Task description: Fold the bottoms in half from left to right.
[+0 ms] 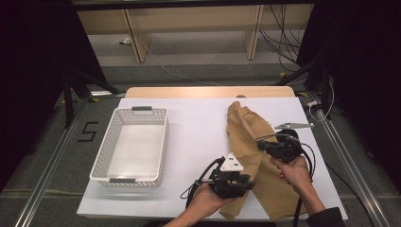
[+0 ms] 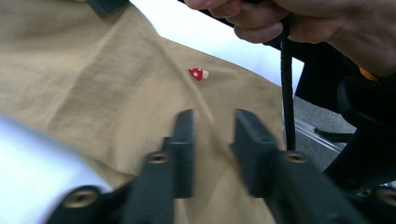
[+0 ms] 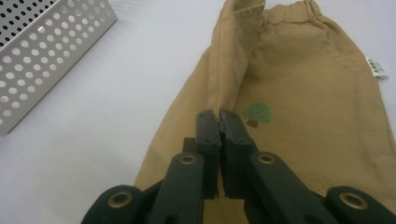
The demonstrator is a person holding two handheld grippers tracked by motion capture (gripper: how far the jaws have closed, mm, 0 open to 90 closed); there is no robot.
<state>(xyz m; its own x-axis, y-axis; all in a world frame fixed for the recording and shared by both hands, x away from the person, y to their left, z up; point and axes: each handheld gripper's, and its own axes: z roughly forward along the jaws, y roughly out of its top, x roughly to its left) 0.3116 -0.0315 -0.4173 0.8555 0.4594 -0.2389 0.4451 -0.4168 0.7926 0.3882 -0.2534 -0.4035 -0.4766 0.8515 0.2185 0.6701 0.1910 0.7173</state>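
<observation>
Tan trousers [image 1: 246, 127] lie lengthwise on the white table [image 1: 198, 132], waistband at the far end. My right gripper [image 1: 262, 144] is shut on a raised fold of the cloth [image 3: 219, 79], just left of a small green tree print [image 3: 258, 113]. My left gripper [image 1: 239, 182] hovers over the near leg end, and its jaws stand apart above the fabric [image 2: 93, 84] with nothing pinched between them [image 2: 214, 114]. A red mushroom print [image 2: 198, 73] shows just beyond its tips. The right hand [image 2: 303, 18] is close ahead of it.
A white perforated basket [image 1: 142, 111] with nothing in it stands on the table's left half, its wall [image 3: 46, 60] near the trousers. Bare table lies between basket and trousers. The table's near edge is close under both hands. A white label [image 3: 377, 67] sticks out by the waistband.
</observation>
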